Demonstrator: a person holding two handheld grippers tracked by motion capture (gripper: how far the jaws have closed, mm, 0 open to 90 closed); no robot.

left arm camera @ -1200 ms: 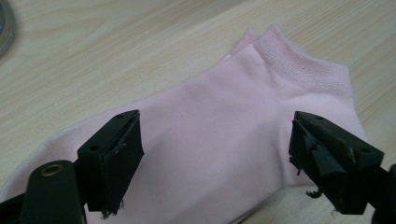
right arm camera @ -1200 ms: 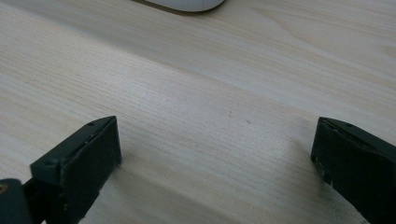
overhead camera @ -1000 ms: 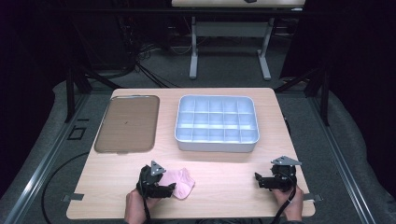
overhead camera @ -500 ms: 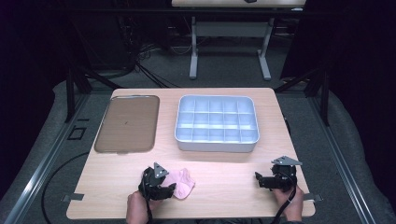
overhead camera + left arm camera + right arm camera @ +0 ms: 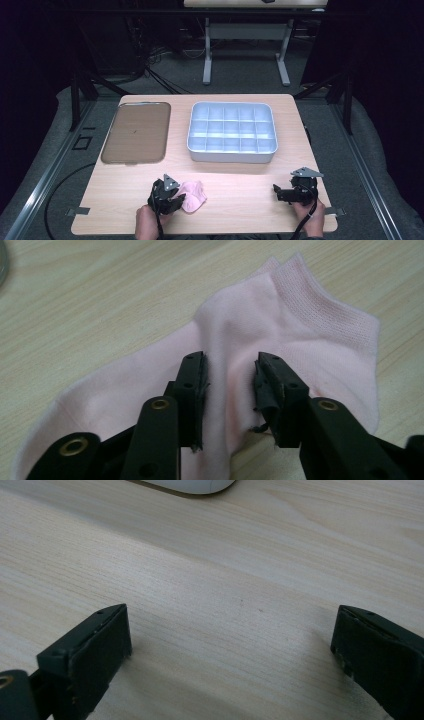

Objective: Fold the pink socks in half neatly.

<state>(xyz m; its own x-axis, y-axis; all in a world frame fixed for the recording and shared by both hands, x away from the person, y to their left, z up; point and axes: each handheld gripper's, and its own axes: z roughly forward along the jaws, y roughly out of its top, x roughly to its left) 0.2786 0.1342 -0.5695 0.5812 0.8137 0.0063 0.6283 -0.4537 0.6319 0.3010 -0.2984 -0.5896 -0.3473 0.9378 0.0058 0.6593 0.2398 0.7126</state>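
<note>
A pink ankle sock (image 5: 194,195) (image 5: 300,315) lies flat on the wooden table near its front edge, left of centre. My left gripper (image 5: 176,201) (image 5: 230,375) rests tips-down on the sock's middle. Its jaws have just been closing and now stand a narrow gap apart, with a raised fold of the pink fabric gathered between them. My right gripper (image 5: 276,192) (image 5: 230,640) hovers low over bare wood at the front right, jaws wide apart with nothing between them.
A white tray (image 5: 231,156) divided into several compartments stands at the back centre; its corner (image 5: 192,485) shows in the right gripper view. A flat brown tray (image 5: 135,132) lies at the back left. A hand holds each gripper at the table's front edge.
The left gripper's jaws have narrowed over the sock, bunching the fabric. Both hands stay where they were, and the sock keeps its place.
</note>
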